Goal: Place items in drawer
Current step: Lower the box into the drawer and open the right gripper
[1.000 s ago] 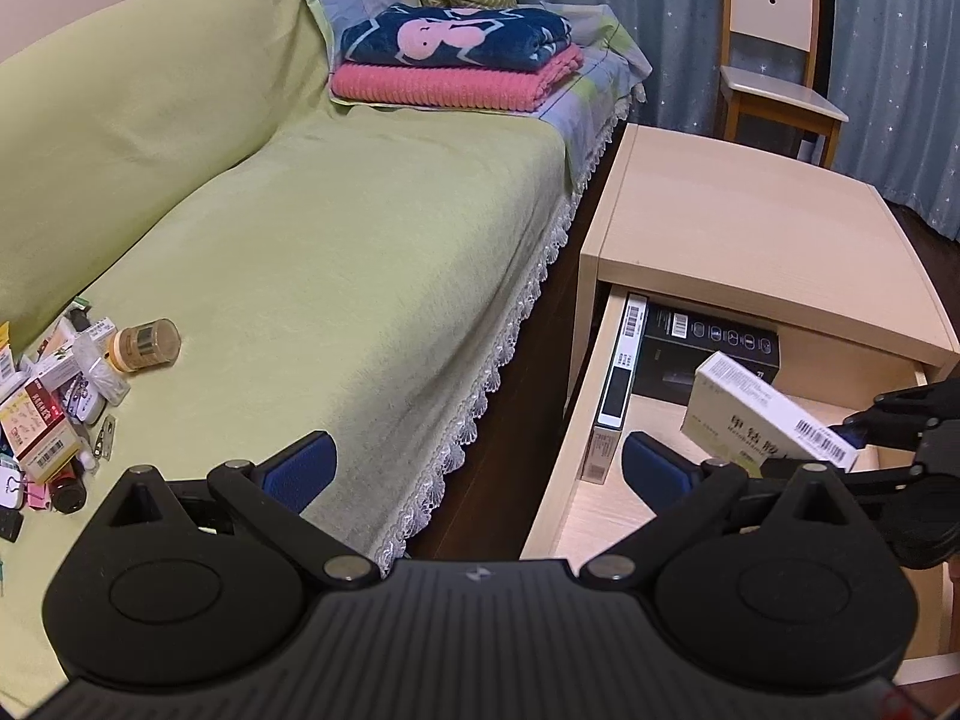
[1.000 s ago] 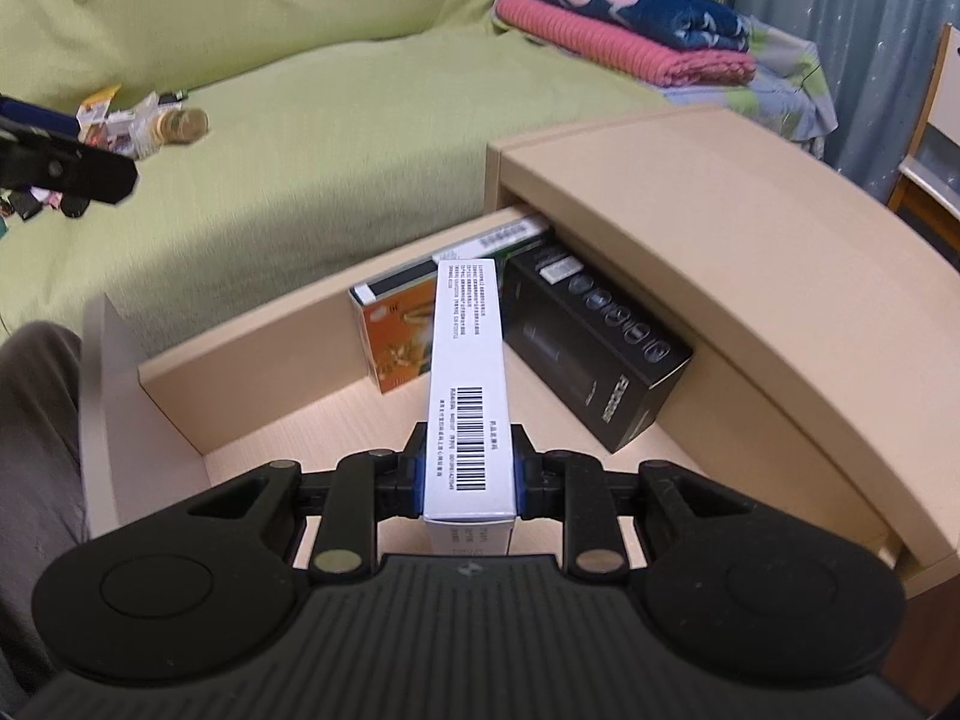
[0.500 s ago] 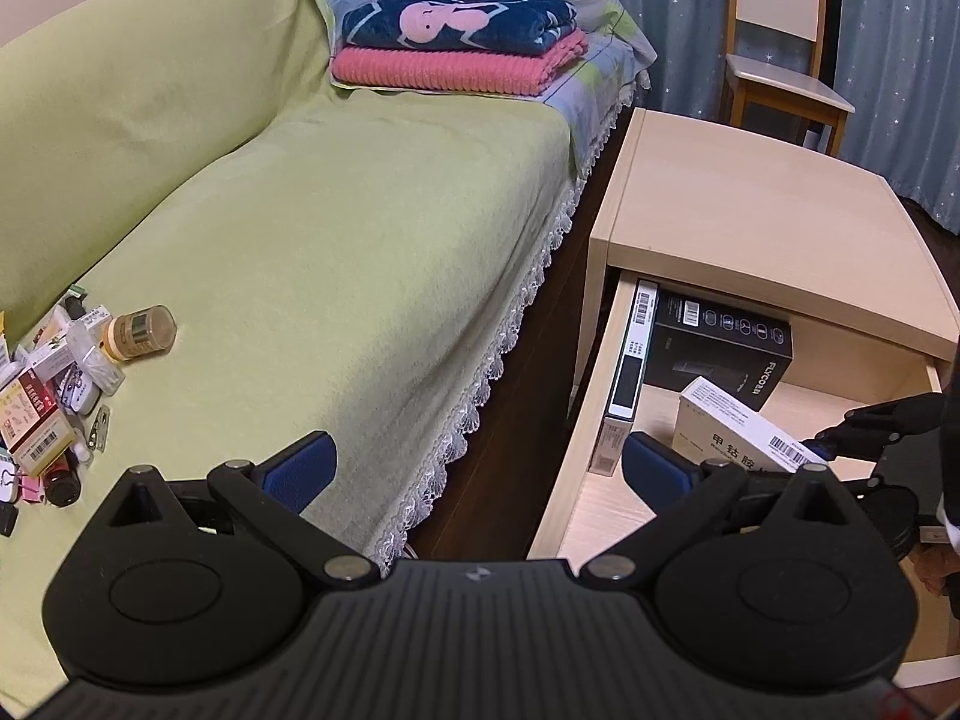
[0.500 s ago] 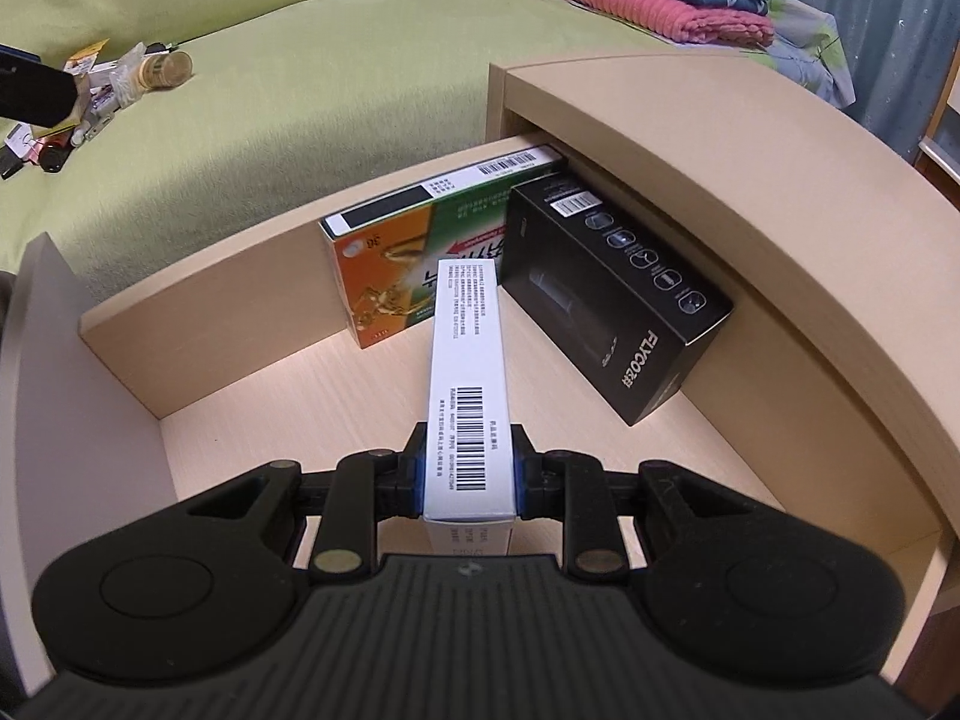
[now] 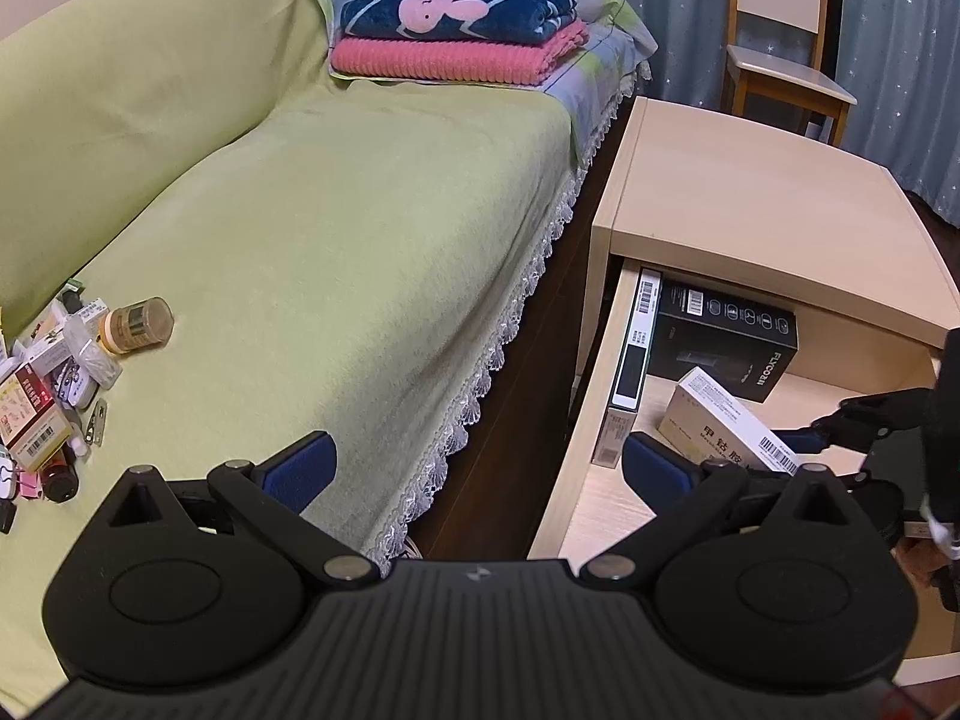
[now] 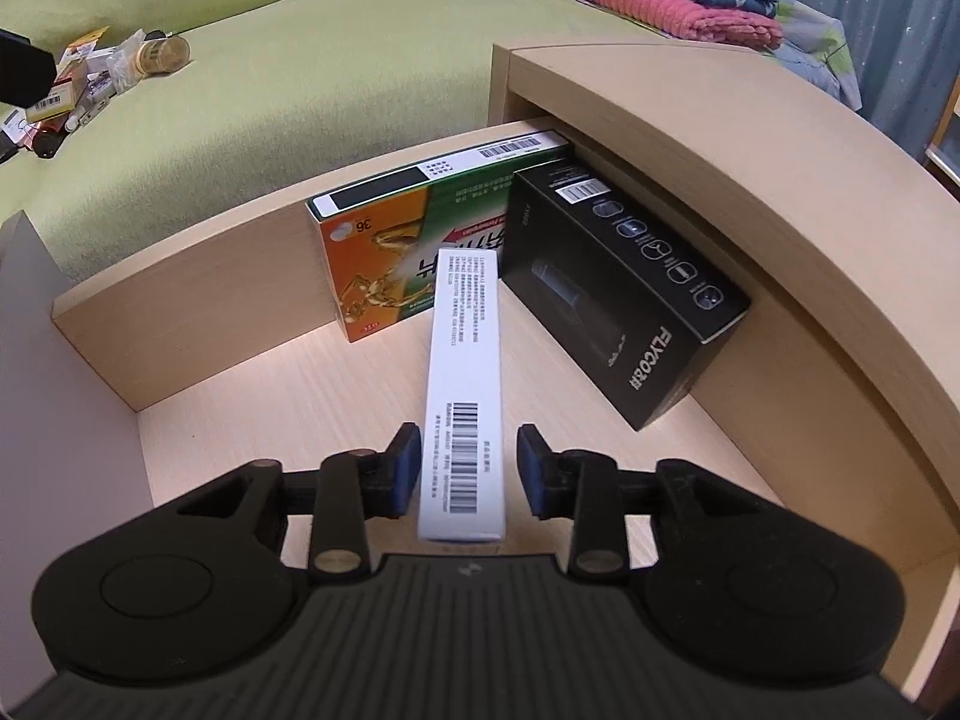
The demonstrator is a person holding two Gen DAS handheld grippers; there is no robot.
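Now that the right gripper (image 6: 467, 468) has spread off the white box (image 6: 465, 384) — resting beside the black FLYCO box (image 6: 630, 294) in the drawer (image 6: 198, 324) — that placement looks done; the left gripper (image 5: 474, 468) waits spread, empty.

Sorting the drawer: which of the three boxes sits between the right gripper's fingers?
The long white box; the black box and orange-green box stand farther back.
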